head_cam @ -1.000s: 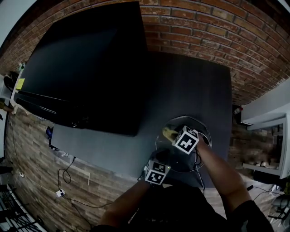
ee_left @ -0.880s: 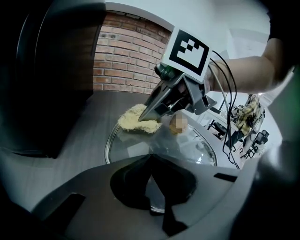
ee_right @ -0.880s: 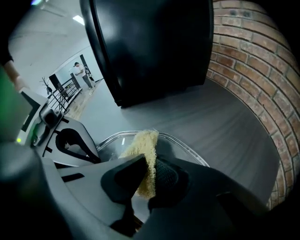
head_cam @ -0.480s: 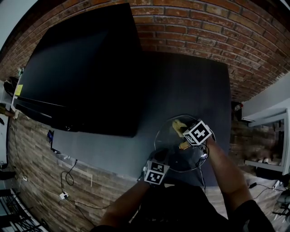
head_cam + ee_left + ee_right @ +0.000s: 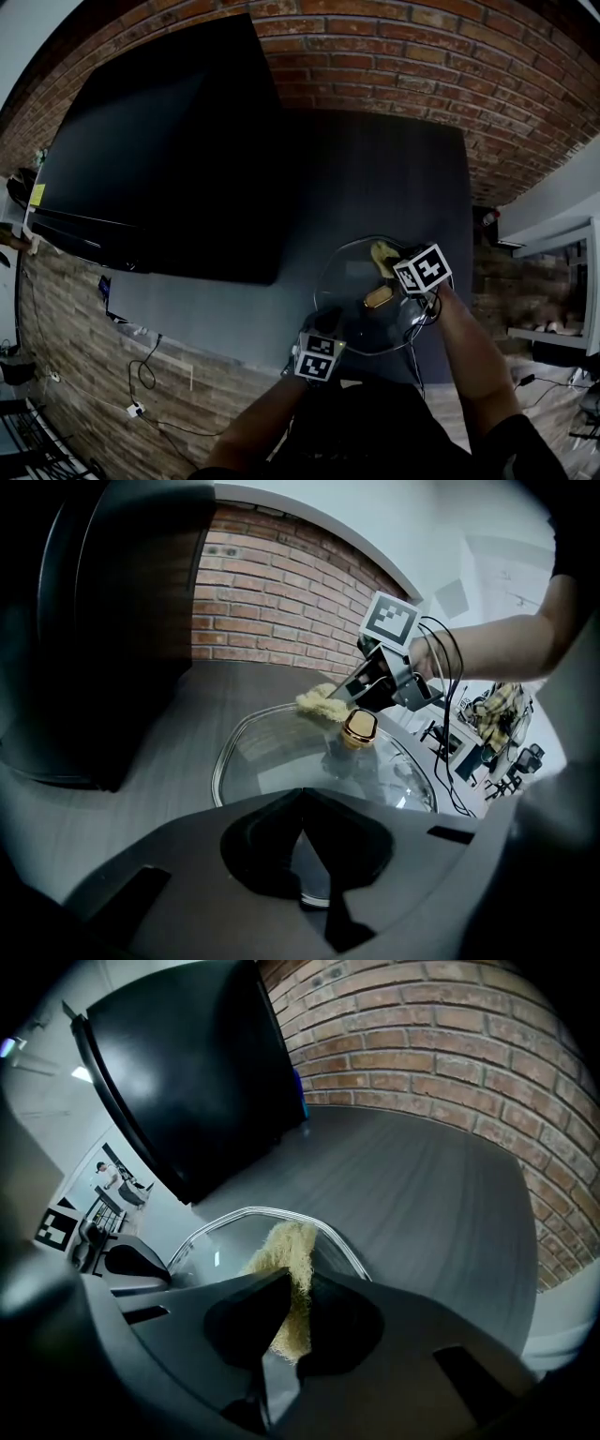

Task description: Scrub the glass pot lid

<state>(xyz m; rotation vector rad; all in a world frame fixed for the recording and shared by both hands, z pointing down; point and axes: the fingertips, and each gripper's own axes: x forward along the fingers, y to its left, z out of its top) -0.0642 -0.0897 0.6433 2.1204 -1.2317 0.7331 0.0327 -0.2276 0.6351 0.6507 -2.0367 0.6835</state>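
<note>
While my left gripper (image 5: 328,325) stays clamped on the near rim of the glass pot lid (image 5: 349,281), pinning it flat on the dark table (image 5: 394,178), my right gripper (image 5: 397,264), clenched on the yellow scrubber (image 5: 281,1251), has swept past the gold knob (image 5: 378,297) to the far-right rim. I judge the scrubbing only partly done.
</note>
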